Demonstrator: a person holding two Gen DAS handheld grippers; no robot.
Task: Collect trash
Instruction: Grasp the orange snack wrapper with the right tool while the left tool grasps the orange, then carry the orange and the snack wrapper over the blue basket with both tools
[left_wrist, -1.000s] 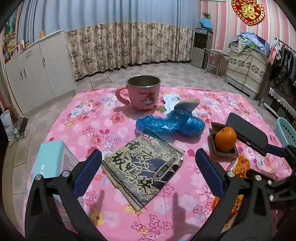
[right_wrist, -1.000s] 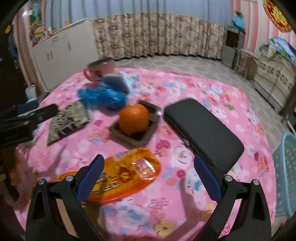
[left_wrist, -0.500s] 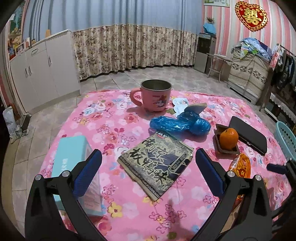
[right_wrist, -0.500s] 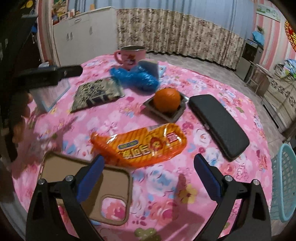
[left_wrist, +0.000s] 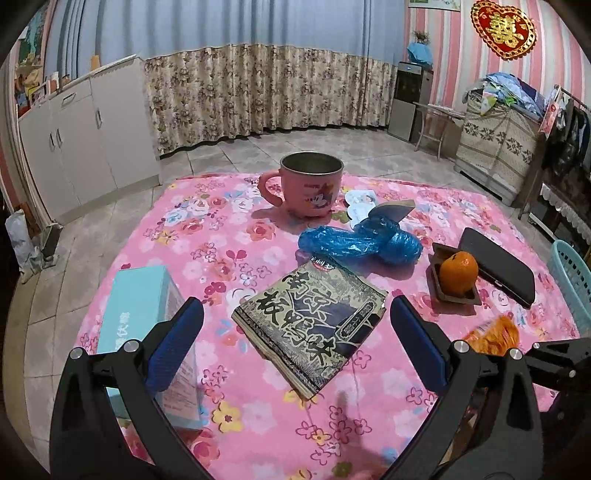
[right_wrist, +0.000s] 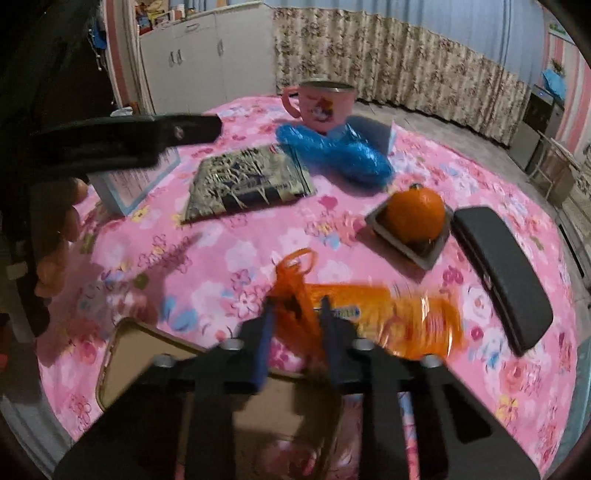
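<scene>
While the right gripper (right_wrist: 295, 314) is clenched on the left end of the orange snack wrapper (right_wrist: 388, 317), its blue pads pinching the crumpled film, the step in hand seems to be the lifting of this piece of trash from the desk (right_wrist: 229, 258). To do it well, I think the grip should stay firm, because the film is thin and slippery, and the lift should go straight up so that the long free end, which lies toward 3 o'clock, does not drag against the small tray with the orange (right_wrist: 415, 212) or the black case (right_wrist: 498, 277) at about 2 o'clock. The turquoise basket (left_wrist: 572, 280) past the desk's edge is probably the goal. The right gripper points steeply down at the desk's near edge. The left gripper (left_wrist: 295, 350) hovers with its jaws wide apart, grasping nothing, and points down toward the printed packet (left_wrist: 310, 321) at 12 o'clock.
</scene>
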